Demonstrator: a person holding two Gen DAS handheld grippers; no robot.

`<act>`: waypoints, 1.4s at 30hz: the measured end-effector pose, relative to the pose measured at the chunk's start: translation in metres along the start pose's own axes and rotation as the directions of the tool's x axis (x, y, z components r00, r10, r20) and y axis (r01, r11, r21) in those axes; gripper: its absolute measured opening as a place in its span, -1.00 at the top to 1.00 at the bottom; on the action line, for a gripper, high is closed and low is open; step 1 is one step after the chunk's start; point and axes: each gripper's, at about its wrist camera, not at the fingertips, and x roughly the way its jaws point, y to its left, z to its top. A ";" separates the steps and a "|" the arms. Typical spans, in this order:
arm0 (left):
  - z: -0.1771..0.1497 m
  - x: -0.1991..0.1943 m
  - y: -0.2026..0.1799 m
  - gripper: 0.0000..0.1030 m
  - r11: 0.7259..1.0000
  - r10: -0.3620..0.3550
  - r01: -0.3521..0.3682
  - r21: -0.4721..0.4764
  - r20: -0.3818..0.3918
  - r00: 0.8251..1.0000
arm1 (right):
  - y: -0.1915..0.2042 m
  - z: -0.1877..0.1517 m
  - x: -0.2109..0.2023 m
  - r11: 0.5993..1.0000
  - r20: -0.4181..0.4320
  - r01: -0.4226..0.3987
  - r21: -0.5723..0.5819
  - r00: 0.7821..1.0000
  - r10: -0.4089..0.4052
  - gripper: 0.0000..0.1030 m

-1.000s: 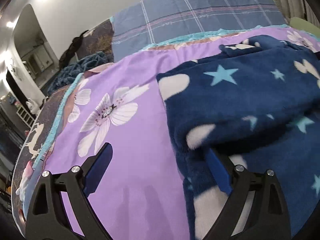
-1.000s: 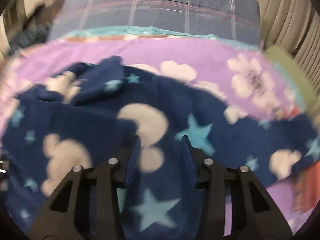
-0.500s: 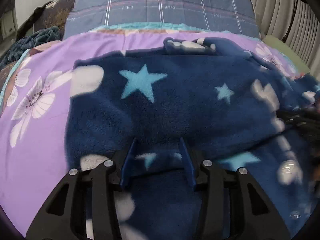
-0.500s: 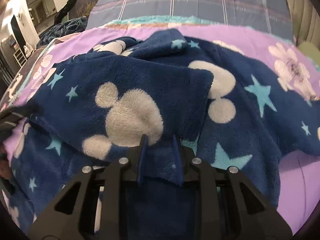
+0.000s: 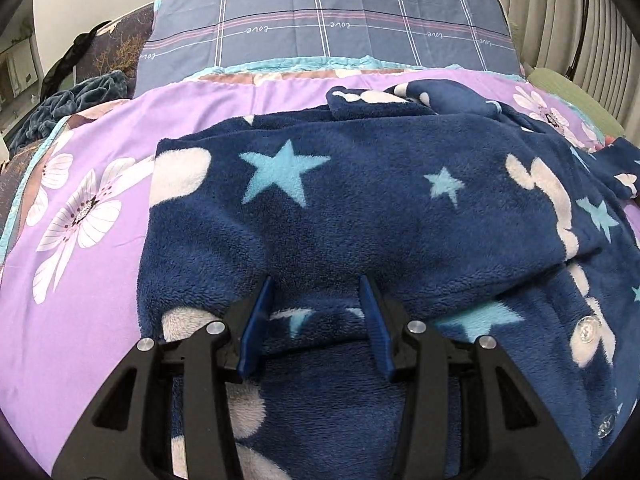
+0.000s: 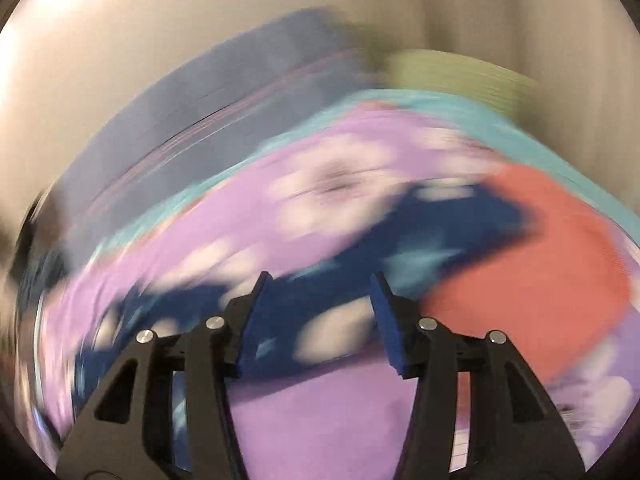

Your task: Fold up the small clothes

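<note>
- While the navy fleece garment printed with pale-blue stars and cream mouse heads [image 5: 360, 208] lay across the purple floral bedsheet [image 5: 80, 280], its folded-over flap ran left to right, directly ahead of the left gripper [image 5: 316, 292].
- Left jaws stood partly spread, the flap's near edge lying between them; whether they touched it could not be told.
- Right gripper [image 6: 318, 284] showed jaws spread, holding nothing, in a badly blurred view; a stretch of the garment [image 6: 400, 236] lay ahead, beside an orange-red cloth [image 6: 540, 272].
- Judged from this, the left gripper sat nearer the fold line.
</note>
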 end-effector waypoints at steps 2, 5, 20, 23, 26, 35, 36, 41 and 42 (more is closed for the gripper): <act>0.000 0.000 -0.002 0.08 1.000 0.013 -0.013 0.009 0.003 1.000 | -0.036 0.011 0.007 0.993 -0.013 0.005 0.117 1.000 -0.003 -0.02; 0.000 -0.001 -0.003 0.07 1.000 0.023 -0.023 0.015 0.005 1.000 | -0.067 0.012 0.026 0.973 -0.056 -0.024 0.231 0.998 0.038 -0.11; 0.000 -0.008 0.011 0.08 0.997 -0.054 0.055 -0.051 0.027 0.998 | 0.100 -0.008 0.023 0.938 0.012 -0.330 -0.106 0.943 0.333 0.84; 0.001 -0.015 0.021 0.08 0.988 -0.105 0.109 -0.109 0.047 0.993 | 0.185 -0.066 0.006 0.824 -0.098 -0.485 -0.292 0.872 0.479 0.84; 0.002 -0.029 0.029 0.08 0.969 -0.171 0.183 -0.164 0.083 0.982 | 0.250 -0.139 -0.006 0.679 -0.234 -0.597 -0.427 0.799 0.554 0.84; 0.021 -0.045 0.020 -0.18 0.842 -0.466 0.491 -0.225 0.155 0.871 | 0.289 -0.245 0.029 0.593 -0.465 -0.651 -0.474 0.757 0.459 0.84; 0.024 -0.040 0.015 -0.21 0.824 -0.497 0.517 -0.231 0.143 0.856 | 0.286 -0.249 0.032 0.598 -0.478 -0.653 -0.465 0.754 0.451 0.83; 0.038 -0.011 -0.020 -0.51 0.757 -0.604 0.596 -0.269 0.062 0.795 | 0.270 -0.256 0.045 0.609 -0.522 -0.674 -0.417 0.727 0.447 0.74; 0.041 -0.006 -0.026 -0.63 0.746 -0.615 0.602 -0.285 0.052 0.786 | 0.266 -0.256 0.047 0.609 -0.524 -0.677 -0.414 0.724 0.449 0.74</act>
